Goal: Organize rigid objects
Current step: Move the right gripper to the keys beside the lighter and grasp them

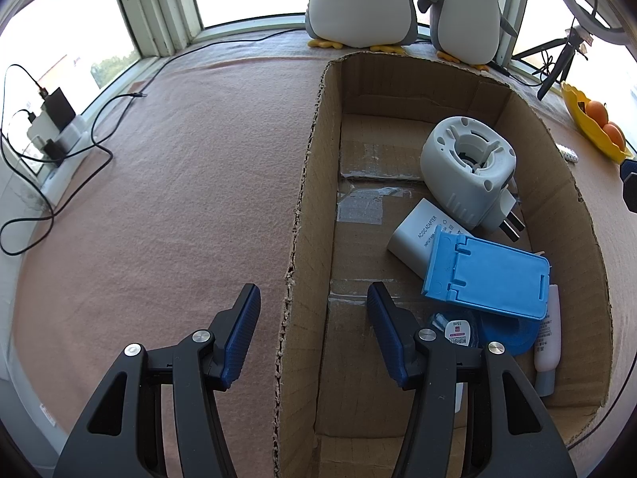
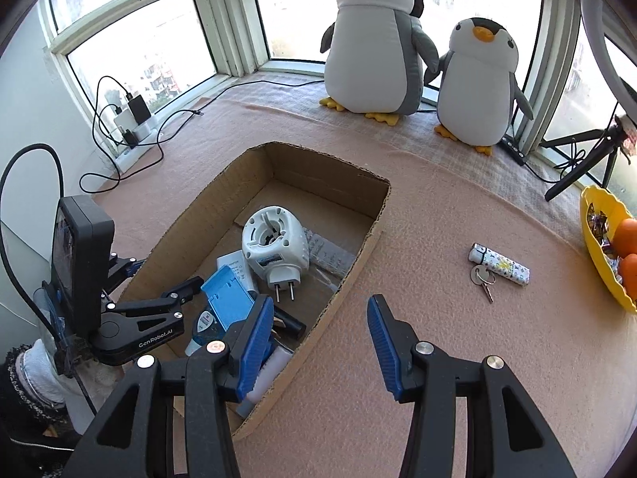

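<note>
An open cardboard box (image 1: 306,207) (image 2: 350,275) sits on the pink cloth. It holds a white plug-in device (image 1: 467,167) (image 2: 274,245), a white adapter (image 1: 418,235), a blue plastic stand (image 1: 487,275) (image 2: 229,298), a blue tape roll (image 1: 505,330) and a white tube (image 1: 547,338). My left gripper (image 1: 314,306) is open and empty, straddling the box's left wall. My right gripper (image 2: 320,318) is open and empty, above the box's right wall. A patterned lighter (image 2: 499,265) and a key (image 2: 483,281) lie on the cloth to the right of the box.
Two plush penguins (image 2: 376,40) (image 2: 479,83) stand by the window. A yellow bowl with oranges (image 2: 601,247) is at the right edge. A tripod (image 2: 585,163) stands at the back right. A power strip with chargers and cables (image 2: 133,127) lies at the left.
</note>
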